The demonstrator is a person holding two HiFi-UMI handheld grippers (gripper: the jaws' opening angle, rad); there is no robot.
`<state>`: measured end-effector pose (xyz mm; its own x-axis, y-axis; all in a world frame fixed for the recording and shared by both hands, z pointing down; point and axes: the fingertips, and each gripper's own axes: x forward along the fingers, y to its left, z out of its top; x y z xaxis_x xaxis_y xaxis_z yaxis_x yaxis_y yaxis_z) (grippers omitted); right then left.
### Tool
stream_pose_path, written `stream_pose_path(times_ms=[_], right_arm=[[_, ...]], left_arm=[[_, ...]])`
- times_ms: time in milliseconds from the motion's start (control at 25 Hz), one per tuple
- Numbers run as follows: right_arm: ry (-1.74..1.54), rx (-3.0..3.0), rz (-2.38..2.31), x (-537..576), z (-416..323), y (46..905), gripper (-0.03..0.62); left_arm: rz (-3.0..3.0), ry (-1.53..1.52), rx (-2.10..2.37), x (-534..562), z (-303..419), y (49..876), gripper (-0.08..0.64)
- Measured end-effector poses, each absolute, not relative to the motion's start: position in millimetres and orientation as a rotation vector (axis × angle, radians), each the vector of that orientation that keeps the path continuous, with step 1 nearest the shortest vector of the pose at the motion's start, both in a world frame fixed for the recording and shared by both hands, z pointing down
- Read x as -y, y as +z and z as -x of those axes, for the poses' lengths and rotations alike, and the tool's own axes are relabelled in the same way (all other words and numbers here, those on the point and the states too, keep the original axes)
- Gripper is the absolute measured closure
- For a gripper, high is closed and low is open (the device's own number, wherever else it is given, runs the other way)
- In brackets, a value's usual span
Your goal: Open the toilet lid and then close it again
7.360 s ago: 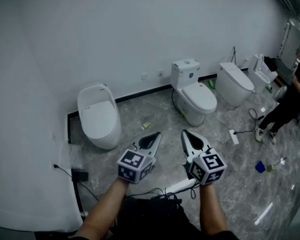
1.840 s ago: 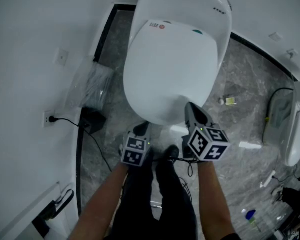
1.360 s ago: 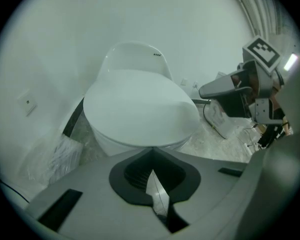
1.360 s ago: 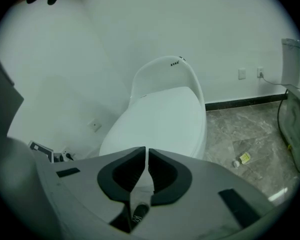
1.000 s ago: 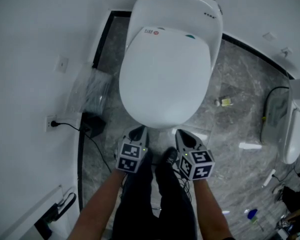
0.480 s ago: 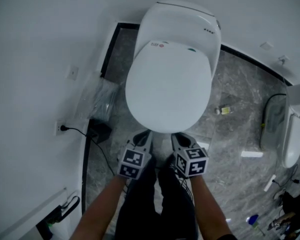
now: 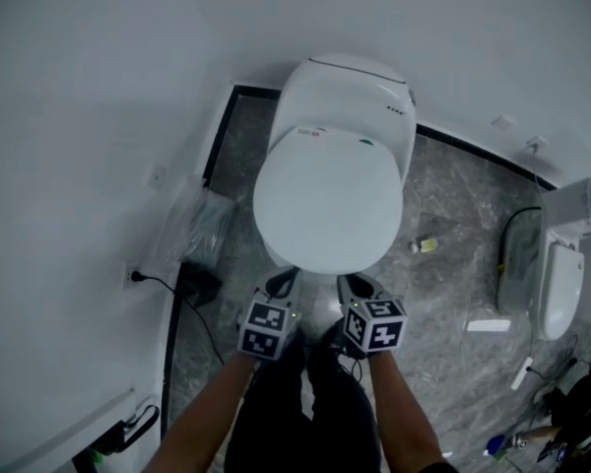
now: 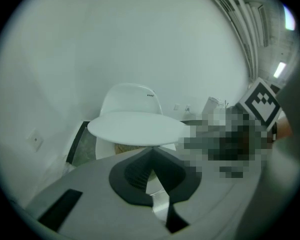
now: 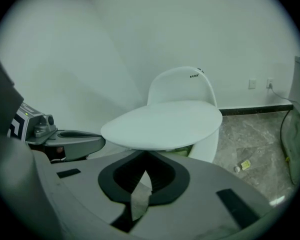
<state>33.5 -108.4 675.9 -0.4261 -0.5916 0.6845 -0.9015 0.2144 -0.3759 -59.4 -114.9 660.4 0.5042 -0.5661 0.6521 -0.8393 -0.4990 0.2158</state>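
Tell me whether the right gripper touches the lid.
Touching. In the right gripper view the shut right gripper meets the front underside of the lid with no gap.

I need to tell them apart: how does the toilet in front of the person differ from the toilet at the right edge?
The front toilet has a smooth rounded back; the right-edge toilet has a boxy tank. The front toilet's lid is raised at the front; the right-edge toilet's looks down. Both are white.
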Motion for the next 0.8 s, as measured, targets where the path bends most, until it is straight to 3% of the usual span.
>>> stream_pose_path(times_ms=[800], right_arm=[[1.084, 2.006, -1.683, 197, -69, 575, 0.584]], left_arm=[[-2.285, 0.69, 1.109, 180, 66, 554, 0.552]])
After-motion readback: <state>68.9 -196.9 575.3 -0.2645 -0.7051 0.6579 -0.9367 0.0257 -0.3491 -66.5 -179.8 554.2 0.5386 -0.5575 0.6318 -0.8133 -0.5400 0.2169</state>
